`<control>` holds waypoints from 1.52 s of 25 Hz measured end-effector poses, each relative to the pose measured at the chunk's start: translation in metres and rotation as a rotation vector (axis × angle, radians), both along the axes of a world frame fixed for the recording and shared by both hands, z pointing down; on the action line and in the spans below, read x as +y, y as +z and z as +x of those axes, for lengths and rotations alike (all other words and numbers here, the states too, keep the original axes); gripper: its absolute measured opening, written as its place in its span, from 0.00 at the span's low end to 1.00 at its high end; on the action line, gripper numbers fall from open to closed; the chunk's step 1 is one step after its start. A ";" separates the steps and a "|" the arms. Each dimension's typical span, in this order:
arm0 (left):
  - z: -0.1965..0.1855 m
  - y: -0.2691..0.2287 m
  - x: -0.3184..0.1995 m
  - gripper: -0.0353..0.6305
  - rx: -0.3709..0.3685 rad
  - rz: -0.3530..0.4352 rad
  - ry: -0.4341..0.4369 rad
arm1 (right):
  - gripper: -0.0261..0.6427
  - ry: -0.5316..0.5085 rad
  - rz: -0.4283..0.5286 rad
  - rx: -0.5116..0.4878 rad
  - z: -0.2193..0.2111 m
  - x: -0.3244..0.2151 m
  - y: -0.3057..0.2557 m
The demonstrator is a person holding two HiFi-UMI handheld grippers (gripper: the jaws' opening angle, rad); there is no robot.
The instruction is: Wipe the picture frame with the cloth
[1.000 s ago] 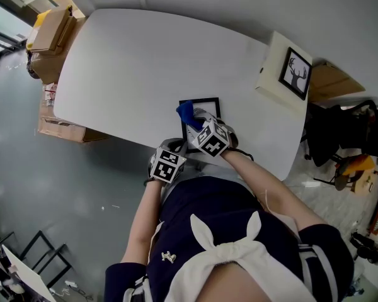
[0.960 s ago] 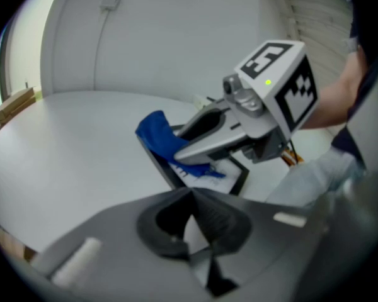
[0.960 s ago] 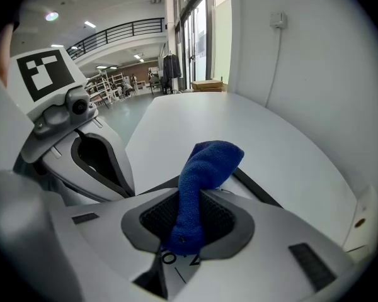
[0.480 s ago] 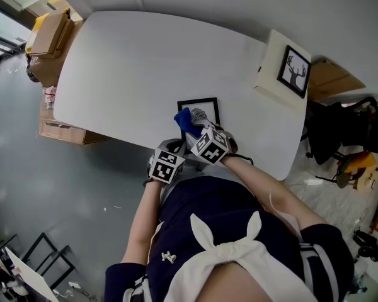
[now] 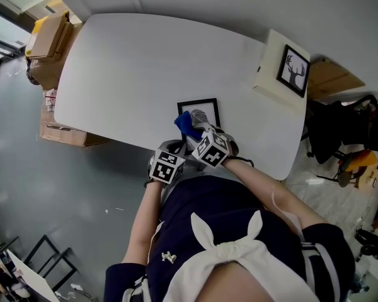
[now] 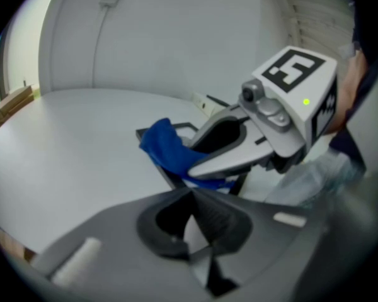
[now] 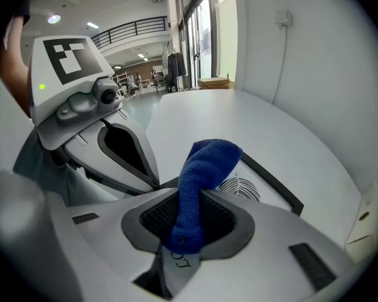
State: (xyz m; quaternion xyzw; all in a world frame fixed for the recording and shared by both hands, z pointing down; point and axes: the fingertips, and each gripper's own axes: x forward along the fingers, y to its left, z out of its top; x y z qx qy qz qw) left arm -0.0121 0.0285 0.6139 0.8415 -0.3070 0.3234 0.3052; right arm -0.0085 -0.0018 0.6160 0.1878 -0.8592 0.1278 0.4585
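Right claw, clamped on my blue cloth, has slid back over the picture frame. It lies flat by the worktop's near edge, long axis near-to-far. My left claw is closed, empty.

The cloth and right gripper cover the picture frame's near edge; in the left gripper view only slivers of it show.

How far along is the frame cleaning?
Done: the blue cloth is picked up, clamped in the right gripper. In hand: it is at the near end of the picture frame, which lies flat on the table. Left: the wiping; what's already wiped doesn't show. The left gripper is shut, empty.
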 end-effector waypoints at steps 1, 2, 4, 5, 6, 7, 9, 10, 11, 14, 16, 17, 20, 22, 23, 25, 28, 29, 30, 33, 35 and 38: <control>0.001 0.000 0.000 0.06 0.002 -0.001 0.000 | 0.18 0.001 0.004 0.002 0.001 0.000 0.000; 0.001 0.000 0.000 0.06 0.003 -0.001 -0.001 | 0.18 0.004 0.009 0.002 0.001 -0.001 0.000; 0.001 0.000 0.000 0.06 0.005 0.000 -0.002 | 0.18 0.010 0.014 -0.001 0.003 -0.001 0.000; 0.001 0.000 0.000 0.06 0.005 0.001 -0.002 | 0.18 0.013 0.016 -0.001 0.003 -0.002 0.000; 0.001 0.000 0.000 0.06 0.005 0.002 -0.003 | 0.18 0.015 0.016 -0.001 0.004 -0.002 0.000; 0.000 -0.001 0.000 0.06 0.006 0.002 -0.005 | 0.18 0.018 0.017 0.001 0.005 -0.003 0.000; 0.000 -0.001 0.000 0.06 0.007 0.003 -0.008 | 0.18 0.025 0.017 0.005 0.008 -0.004 0.000; -0.001 -0.001 0.000 0.06 0.008 0.004 -0.009 | 0.18 0.028 0.017 0.006 0.009 -0.004 0.000; -0.001 -0.001 0.000 0.06 0.008 0.005 -0.011 | 0.18 0.031 0.017 0.007 0.010 -0.005 0.000; -0.001 0.000 0.000 0.06 0.007 0.009 -0.013 | 0.18 0.046 0.022 0.011 0.015 -0.007 0.000; -0.001 0.000 0.000 0.06 0.007 0.010 -0.014 | 0.18 0.060 0.026 0.014 0.019 -0.008 0.000; -0.001 0.000 0.000 0.06 0.008 0.010 -0.016 | 0.18 0.067 0.027 0.014 0.021 -0.008 0.000; -0.001 0.000 0.000 0.06 0.007 0.011 -0.020 | 0.18 0.081 0.031 0.018 0.028 -0.009 0.000; -0.001 0.000 0.000 0.06 0.006 0.014 -0.023 | 0.18 0.094 0.030 0.021 0.033 -0.010 0.000; 0.000 0.000 0.001 0.06 0.005 0.015 -0.025 | 0.18 0.102 0.029 0.022 0.035 -0.010 0.000; 0.000 0.000 0.000 0.06 0.006 0.019 -0.029 | 0.18 0.120 0.030 0.024 0.040 -0.012 0.000; -0.002 -0.001 0.000 0.06 0.009 0.021 -0.039 | 0.18 0.140 0.034 0.031 0.047 -0.015 -0.001; -0.002 -0.001 0.000 0.06 0.010 0.022 -0.043 | 0.18 0.146 0.036 0.034 0.050 -0.016 -0.001; -0.002 -0.001 0.000 0.06 0.011 0.023 -0.046 | 0.18 0.151 0.037 0.038 0.052 -0.017 -0.001; -0.001 -0.001 0.000 0.06 0.008 0.028 -0.051 | 0.18 0.167 0.038 0.047 0.062 -0.018 -0.001; -0.001 -0.001 0.000 0.06 0.005 0.032 -0.053 | 0.18 0.183 0.038 0.049 0.067 -0.019 -0.002; -0.002 -0.001 0.000 0.06 0.003 0.035 -0.059 | 0.18 0.207 0.038 0.049 0.071 -0.020 -0.003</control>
